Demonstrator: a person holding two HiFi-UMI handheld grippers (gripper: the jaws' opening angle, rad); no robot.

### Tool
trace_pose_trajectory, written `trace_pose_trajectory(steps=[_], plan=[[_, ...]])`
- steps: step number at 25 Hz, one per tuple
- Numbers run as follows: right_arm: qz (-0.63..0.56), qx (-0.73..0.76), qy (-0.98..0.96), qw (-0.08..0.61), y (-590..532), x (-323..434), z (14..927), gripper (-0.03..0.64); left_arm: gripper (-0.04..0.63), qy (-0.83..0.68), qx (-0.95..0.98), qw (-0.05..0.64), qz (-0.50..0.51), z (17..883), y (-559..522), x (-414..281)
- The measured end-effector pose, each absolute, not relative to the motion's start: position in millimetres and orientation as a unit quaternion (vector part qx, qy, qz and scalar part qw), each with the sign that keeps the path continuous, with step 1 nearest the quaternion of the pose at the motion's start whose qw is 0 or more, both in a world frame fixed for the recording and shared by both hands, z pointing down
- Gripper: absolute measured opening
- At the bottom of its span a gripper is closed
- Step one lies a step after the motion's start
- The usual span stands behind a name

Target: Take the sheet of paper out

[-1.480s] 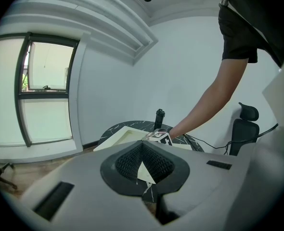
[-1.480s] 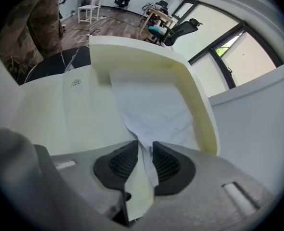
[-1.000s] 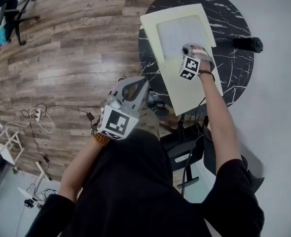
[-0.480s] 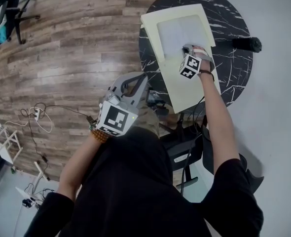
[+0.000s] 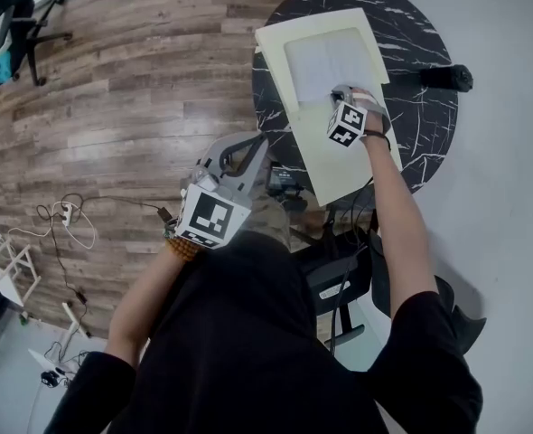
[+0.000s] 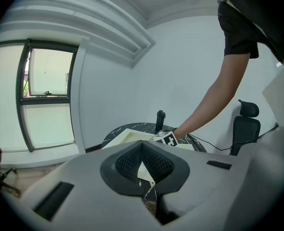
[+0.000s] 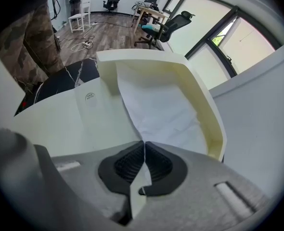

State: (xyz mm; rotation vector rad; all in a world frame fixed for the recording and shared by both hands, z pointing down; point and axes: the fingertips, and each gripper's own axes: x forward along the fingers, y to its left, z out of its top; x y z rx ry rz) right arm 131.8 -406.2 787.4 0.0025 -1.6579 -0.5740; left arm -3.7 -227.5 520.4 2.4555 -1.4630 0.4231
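Wood floor on the left, pale floor on the right, round black marble table (image 5: 429, 25) at the top of the head view. A cream tray (image 5: 339, 165) lies across the table, its near end over the table edge. The sheet of paper (image 5: 325, 60) lies in the tray's sunken far part, raised rim around it, creased up toward its near edge. The right gripper (image 5: 339, 92) points steeply down at that near edge; its jaws are clamped together on the paper, which runs between the pads (image 7: 157, 163) in the right gripper view. The left gripper (image 5: 253, 147) is held off the table over the wood floor, close to the person's body, jaws closed with nothing in them. A black cylinder (image 5: 447, 78) lies at the table's right edge, apart from the tray.
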Motion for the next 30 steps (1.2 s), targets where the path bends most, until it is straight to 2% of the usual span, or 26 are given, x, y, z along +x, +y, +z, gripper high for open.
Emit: trace_pose_trajectory(steps=[30], plan=[[-0.191,0.029,-0.731,0.654,-363,158,770,0.002,-0.006,-0.481,0.86,0.099,0.136,501,-208,3]])
